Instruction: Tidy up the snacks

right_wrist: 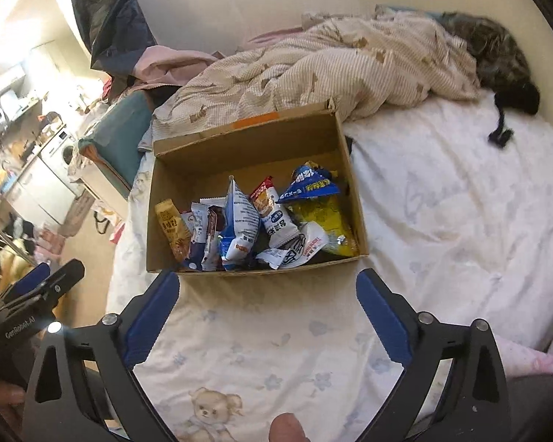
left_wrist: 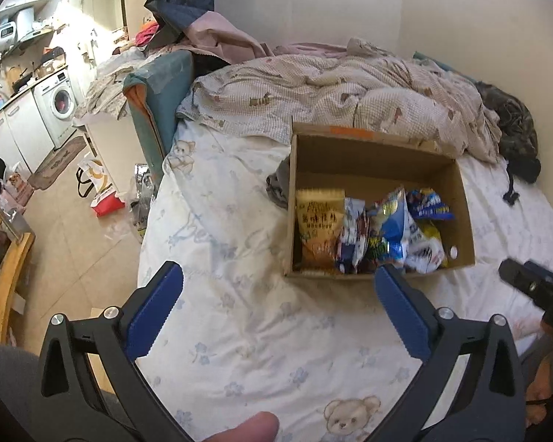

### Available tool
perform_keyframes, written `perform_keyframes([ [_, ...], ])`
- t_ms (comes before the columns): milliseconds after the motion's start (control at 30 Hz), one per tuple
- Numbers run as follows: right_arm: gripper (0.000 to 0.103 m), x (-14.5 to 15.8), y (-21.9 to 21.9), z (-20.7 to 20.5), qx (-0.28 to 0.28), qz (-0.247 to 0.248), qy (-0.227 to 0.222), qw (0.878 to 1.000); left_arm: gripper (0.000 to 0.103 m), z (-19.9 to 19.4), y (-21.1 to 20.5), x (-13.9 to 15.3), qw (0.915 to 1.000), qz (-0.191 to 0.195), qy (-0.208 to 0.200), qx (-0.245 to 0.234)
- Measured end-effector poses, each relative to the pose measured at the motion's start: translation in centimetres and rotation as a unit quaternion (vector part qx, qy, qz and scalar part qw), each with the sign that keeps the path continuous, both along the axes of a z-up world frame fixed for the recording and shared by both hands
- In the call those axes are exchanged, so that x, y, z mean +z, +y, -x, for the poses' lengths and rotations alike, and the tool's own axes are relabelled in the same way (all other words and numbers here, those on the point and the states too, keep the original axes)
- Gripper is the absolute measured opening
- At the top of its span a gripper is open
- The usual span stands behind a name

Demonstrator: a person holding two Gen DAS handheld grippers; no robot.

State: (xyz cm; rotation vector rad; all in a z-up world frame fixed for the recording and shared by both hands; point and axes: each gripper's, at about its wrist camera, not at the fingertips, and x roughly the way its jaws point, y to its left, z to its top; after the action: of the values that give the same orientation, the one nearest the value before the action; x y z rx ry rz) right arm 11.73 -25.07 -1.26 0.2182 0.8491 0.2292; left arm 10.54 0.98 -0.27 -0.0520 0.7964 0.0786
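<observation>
An open cardboard box (left_wrist: 372, 154) (right_wrist: 247, 147) sits on the bed and holds several snack packets. An orange-tan packet (left_wrist: 319, 228) (right_wrist: 173, 230) stands at its left end, blue and white packets (left_wrist: 394, 228) (right_wrist: 239, 221) fill the middle, and a yellow packet (right_wrist: 324, 224) lies at the right. My left gripper (left_wrist: 278, 280) is open and empty, hovering above the sheet in front of the box. My right gripper (right_wrist: 267, 289) is open and empty, just short of the box's near wall. Each gripper shows at the edge of the other's view.
The bed has a white sheet (right_wrist: 442, 202) with bear prints. A rumpled checked duvet (left_wrist: 331, 88) and a dark garment (left_wrist: 512, 125) lie behind the box. Left of the bed are a teal chair (left_wrist: 155, 103), bags on the floor (left_wrist: 99, 188), and kitchen units with a washing machine (left_wrist: 61, 105).
</observation>
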Motion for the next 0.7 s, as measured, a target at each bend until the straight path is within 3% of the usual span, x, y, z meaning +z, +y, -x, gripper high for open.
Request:
perform_keyframes([
  [233, 0.103, 1.0, 1.0, 2.6, -0.023, 0.045, -0.068, 0.996, 0.103, 1.8, -0.7, -0.5, 0.9998, 0.001, -0.007, -0.018],
  [400, 0.103, 0.9, 1.8, 2.6, -0.022, 0.074, -0.078, 0.994, 0.103, 2.0, -1.1, 0.2, 0.9994, 0.004, -0.029, -0.019],
  [700, 0.103, 0.6, 2.3, 2.5, -0.021, 0.081, -0.07, 0.994, 0.103, 1.6, -1.1, -0.2, 0.9996, 0.013, -0.019, -0.015],
])
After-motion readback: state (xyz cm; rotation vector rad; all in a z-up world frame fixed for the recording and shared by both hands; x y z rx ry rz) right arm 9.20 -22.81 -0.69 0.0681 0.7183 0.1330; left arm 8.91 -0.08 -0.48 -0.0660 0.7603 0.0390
